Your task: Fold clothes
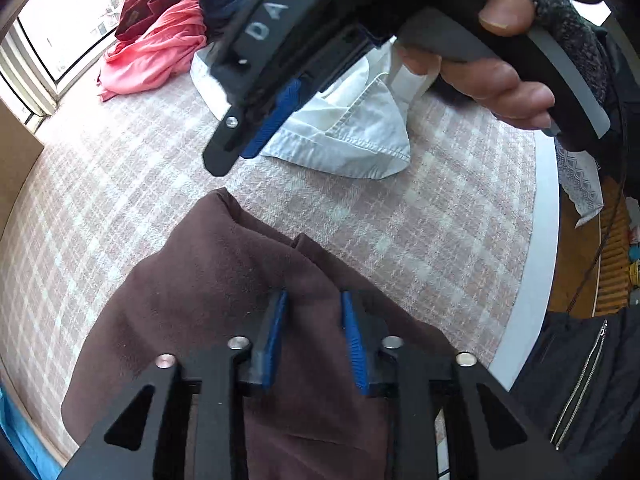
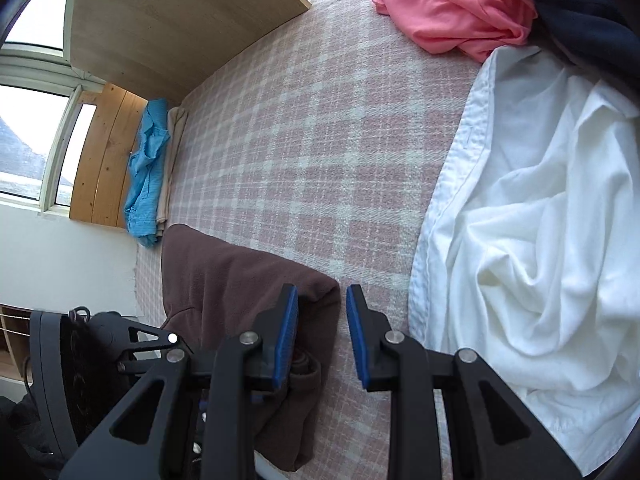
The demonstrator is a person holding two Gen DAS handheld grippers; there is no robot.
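In the left wrist view the left gripper (image 1: pixel 314 294) points steeply down onto a brown fleece garment (image 1: pixel 208 300), which lies rumpled at 6 o'clock on a pink-and-white checked cover (image 1: pixel 400 232). The gripper's jaws stand apart, and its blue pads (image 1: pixel 276 336) flank a raised fold of the brown fabric; I cannot tell if they press on it. At 12 o'clock a hand (image 1: pixel 492 76) holds the right gripper, whose black body bears the white letters "DAS" (image 1: pixel 276 8); no other writing can be read. Just behind that gripper lies a crumpled white shirt (image 1: pixel 360 140). At 11 o'clock, near the window, are a pink garment (image 1: pixel 160 56), a dark red one (image 1: pixel 140 12) and a navy one (image 1: pixel 228 4), heaped together. A dark jacket with a zip (image 1: pixel 580 380) shows at 4 o'clock. In the right wrist view the right gripper (image 2: pixel 322 292) is released and holds nothing: one finger hangs over the brown garment's corner at 7 o'clock and the gap is over bare cover. A light blue cloth (image 2: pixel 146 168) lies at 9 o'clock beside a wooden board (image 2: pixel 172 20).
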